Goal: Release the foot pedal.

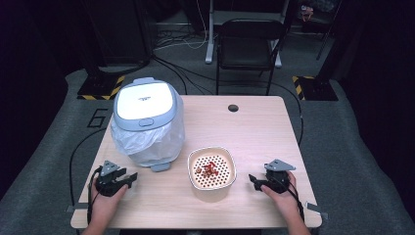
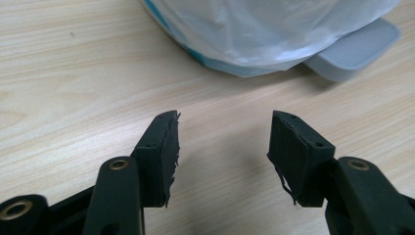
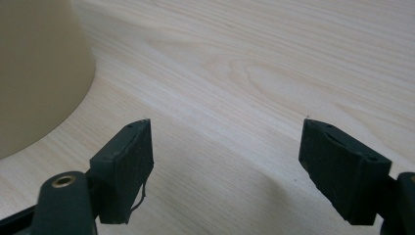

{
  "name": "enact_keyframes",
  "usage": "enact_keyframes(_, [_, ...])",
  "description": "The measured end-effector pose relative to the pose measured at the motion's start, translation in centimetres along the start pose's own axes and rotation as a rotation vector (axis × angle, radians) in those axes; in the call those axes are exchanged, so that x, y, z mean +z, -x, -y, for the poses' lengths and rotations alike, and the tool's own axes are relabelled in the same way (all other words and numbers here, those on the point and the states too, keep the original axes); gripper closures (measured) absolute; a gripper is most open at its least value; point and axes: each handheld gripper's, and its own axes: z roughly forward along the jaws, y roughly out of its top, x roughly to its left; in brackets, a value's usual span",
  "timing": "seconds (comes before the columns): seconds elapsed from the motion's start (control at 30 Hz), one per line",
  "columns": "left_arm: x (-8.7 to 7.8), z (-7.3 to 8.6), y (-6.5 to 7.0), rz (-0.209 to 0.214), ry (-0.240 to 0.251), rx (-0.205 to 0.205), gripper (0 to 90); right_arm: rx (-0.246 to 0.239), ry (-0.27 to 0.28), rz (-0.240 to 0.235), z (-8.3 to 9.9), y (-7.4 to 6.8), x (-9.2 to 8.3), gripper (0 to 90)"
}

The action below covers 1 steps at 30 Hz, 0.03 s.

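- Beige strainer bowl (image 1: pixel 212 169) sits front-centre on the worktop (image 1: pixel 254 127), perforated insert up, w/ a small heap of red scraps (image 1: pixel 209 169) in the middle. I read those as leftovers for binning; what they are exactly I can't tell.
- Bin (image 1: pixel 147 122) stands just left-behind the bowl, near but apart. Lid down, clear liner bag (image 1: pixel 147 142) bulging below the grey rim, foot pedal (image 1: pixel 160 166) poking out toward the bowl side. Guess: lid has to come up before anything gets tipped in.
- Right tool (image 1: pixel 254 181) rests low on the worktop to the right of the bowl, tips aimed at it. In the right gripper view its jaws stand wide w/ nothing but bare wood between, bowl wall (image 3: pixel 39 73) off to the left. Prob lined up for the rim, not there yet.
- Left tool (image 1: pixel 128 179) is in front of the bin, low over the wood. Left gripper view: jaws approx half apart, empty, pointed at bag (image 2: pixel 264 34) and pedal (image 2: pixel 355 51). Looks placed to work the pedal or lid while the right side lifts the bowl.
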Motion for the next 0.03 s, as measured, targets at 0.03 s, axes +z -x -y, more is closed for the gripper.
enact_keyframes(0.03, [0.05,0.03,-0.06,-0.004,0.000,-0.007,43.8,0.009,0.005,-0.006,0.07,0.16,0.02,20.2])
